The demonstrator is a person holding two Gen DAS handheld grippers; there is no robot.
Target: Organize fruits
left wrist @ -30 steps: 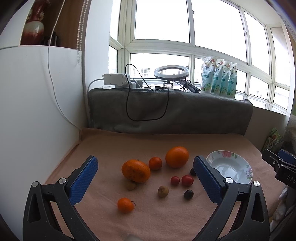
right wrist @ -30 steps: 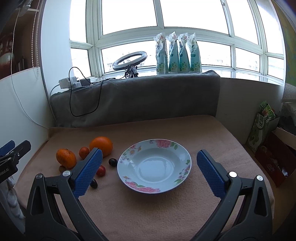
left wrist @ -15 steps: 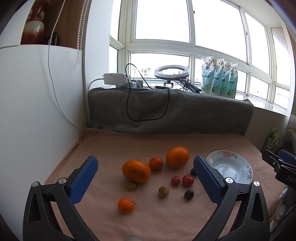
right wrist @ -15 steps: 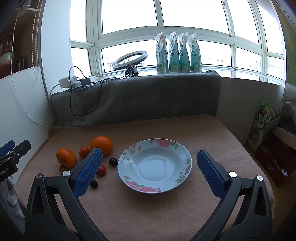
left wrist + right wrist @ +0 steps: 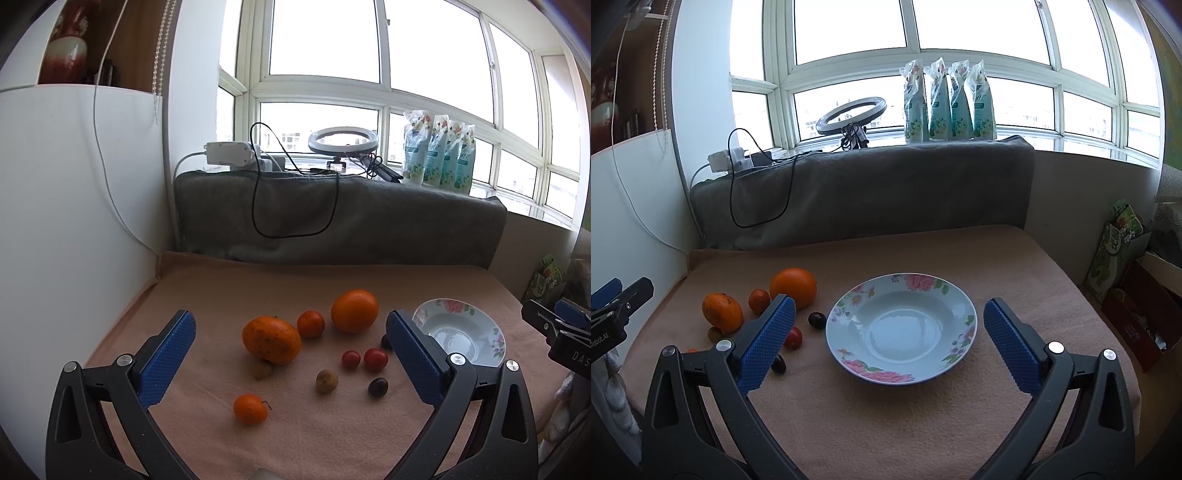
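Several fruits lie on the pink cloth [image 5: 332, 435]: a speckled orange fruit [image 5: 270, 339], a round orange [image 5: 354, 311], a small mandarin [image 5: 310, 324], another mandarin [image 5: 250, 408] nearer me, two cherry tomatoes [image 5: 375, 359], a dark grape [image 5: 377, 386] and a yellowish small fruit [image 5: 326, 380]. A flowered white plate [image 5: 901, 328] sits empty to their right. My left gripper [image 5: 291, 358] hangs open above the near fruits. Over the plate's near side, my right gripper [image 5: 886, 343] is open with nothing in it. From the right wrist view the fruits [image 5: 793, 287] lie left of the plate.
A grey blanket-covered backrest [image 5: 351, 221] with a black cable runs along the far edge. A white panel wall [image 5: 66, 221] borders the left. Boxes and a green packet [image 5: 1119, 240] stand off the right edge. A ring light [image 5: 342, 138] and pouches [image 5: 947, 103] sit on the windowsill.
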